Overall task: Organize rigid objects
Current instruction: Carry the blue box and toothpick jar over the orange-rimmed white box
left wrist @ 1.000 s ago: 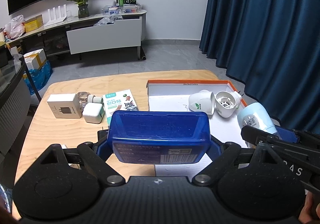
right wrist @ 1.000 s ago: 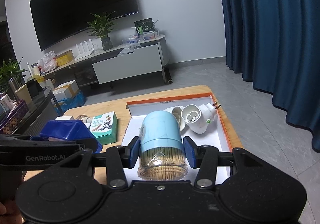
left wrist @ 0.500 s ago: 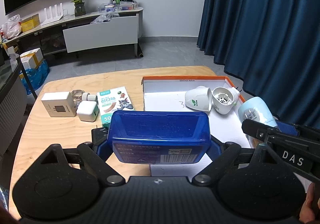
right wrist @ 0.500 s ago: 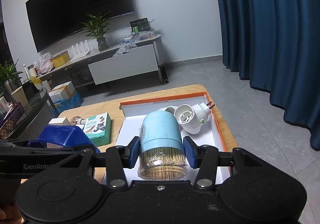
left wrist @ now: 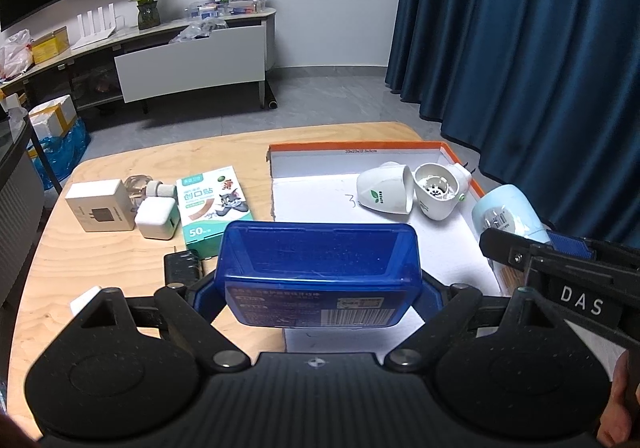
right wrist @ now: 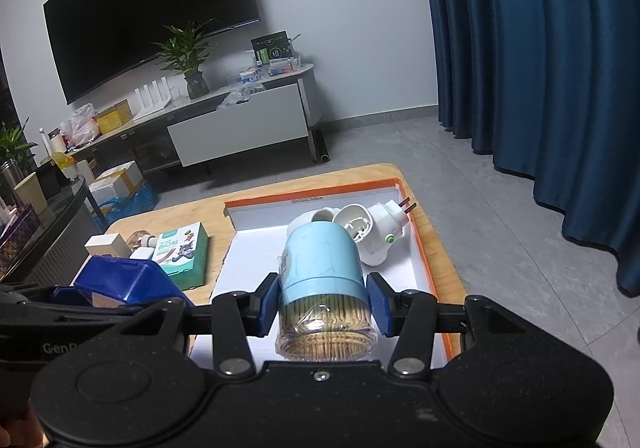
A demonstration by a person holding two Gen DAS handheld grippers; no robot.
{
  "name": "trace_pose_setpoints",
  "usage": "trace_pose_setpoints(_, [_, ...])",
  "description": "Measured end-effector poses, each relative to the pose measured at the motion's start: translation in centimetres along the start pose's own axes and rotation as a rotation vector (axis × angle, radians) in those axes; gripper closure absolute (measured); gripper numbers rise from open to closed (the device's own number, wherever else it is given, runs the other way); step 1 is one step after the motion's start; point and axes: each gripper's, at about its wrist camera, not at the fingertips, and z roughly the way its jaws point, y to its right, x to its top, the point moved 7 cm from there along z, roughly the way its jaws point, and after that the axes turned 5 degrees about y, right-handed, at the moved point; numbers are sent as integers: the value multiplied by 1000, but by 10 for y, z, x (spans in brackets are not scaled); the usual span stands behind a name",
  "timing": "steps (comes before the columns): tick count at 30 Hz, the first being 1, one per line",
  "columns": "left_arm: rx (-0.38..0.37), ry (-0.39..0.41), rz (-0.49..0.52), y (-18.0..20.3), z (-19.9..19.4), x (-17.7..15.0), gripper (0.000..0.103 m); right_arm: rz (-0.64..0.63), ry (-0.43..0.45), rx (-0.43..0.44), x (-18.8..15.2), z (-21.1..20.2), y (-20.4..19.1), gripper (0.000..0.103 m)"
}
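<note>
1. The left gripper [left wrist: 320,280] is held tilted downward over the near edge of the wooden table [left wrist: 120,256], with the right gripper [right wrist: 323,304] alongside it on its right, angled down much the same way over the white tray with an orange rim [right wrist: 420,248].
2. A sliver of the person's hand [left wrist: 618,404] shows at the lower right of the left view, behind the right gripper's body.
3. The left jaws stand wide and clamp a blue plastic box [left wrist: 320,272] by its two short ends; the box sits square between the pads, above the table's near edge and the tray's left wall.
4. The box's long axis runs across the jaws, left to right; its labelled face with a barcode turns toward the camera.
5. The right jaws are closed on a toothpick jar [right wrist: 322,288], pads pressing its sides where the light-blue cap meets the clear body.
6. The jar's long axis runs along the fingers, cap pointing away from the camera and the clear base toward it; it is apparently held clear above the tray floor, though the fisheye makes that hard to judge.
7. Farther in the tray lie a white cup [left wrist: 386,189] on its side and a white plug-in device [right wrist: 372,236].
8. Left of the tray sit a bandage box [left wrist: 214,205], a white charger cube [left wrist: 156,217] and a white carton [left wrist: 100,203].
</note>
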Motion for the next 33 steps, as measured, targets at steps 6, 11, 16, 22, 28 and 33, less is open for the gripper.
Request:
trace_pose_setpoints(6, [-7, -5, 11, 5, 6, 0, 11, 0, -4, -7, 0, 5, 4, 45])
trace_pose_setpoints(11, [-12, -5, 15, 9, 11, 1, 11, 5, -15, -12, -1, 10, 9, 45])
trace_pose_setpoints(16, [-11, -8, 18, 10, 17, 2, 11, 8, -24, -17, -2, 17, 13, 45])
trace_pose_setpoints(22, [-6, -12, 19, 11, 24, 4, 11, 3, -33, -16, -1, 25, 16, 45])
trace_pose_setpoints(28, [-4, -16, 20, 11, 31, 7, 11, 5, -44, -17, -3, 33, 18, 45])
trace_pose_setpoints(33, [-6, -17, 21, 11, 39, 8, 11, 13, -51, -19, -3, 39, 20, 45])
